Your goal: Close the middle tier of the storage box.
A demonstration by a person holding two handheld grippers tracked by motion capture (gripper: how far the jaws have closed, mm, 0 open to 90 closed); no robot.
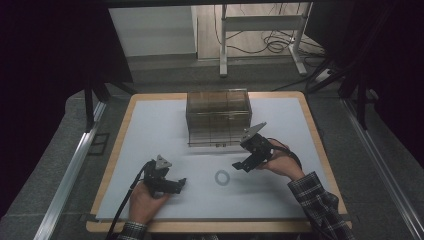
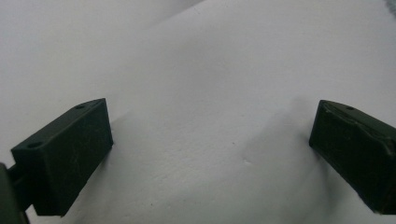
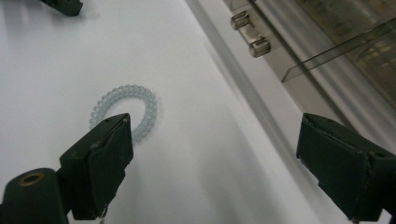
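From the high view, the coil bracelet (image 1: 222, 177) lies flat on the counter (image 1: 150, 125) between both claws, before the clear box (image 1: 218, 116). The left claw (image 2: 210, 140) stands apart, empty. The right claw (image 3: 215, 163), jaws apart, should centre over the ring's near edge; being round, it has no long axis

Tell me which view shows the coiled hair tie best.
Right gripper view: the hair tie is close, its clear coils distinct, lying flat beyond the open right gripper. In the high view it's a faint small ring on the table.
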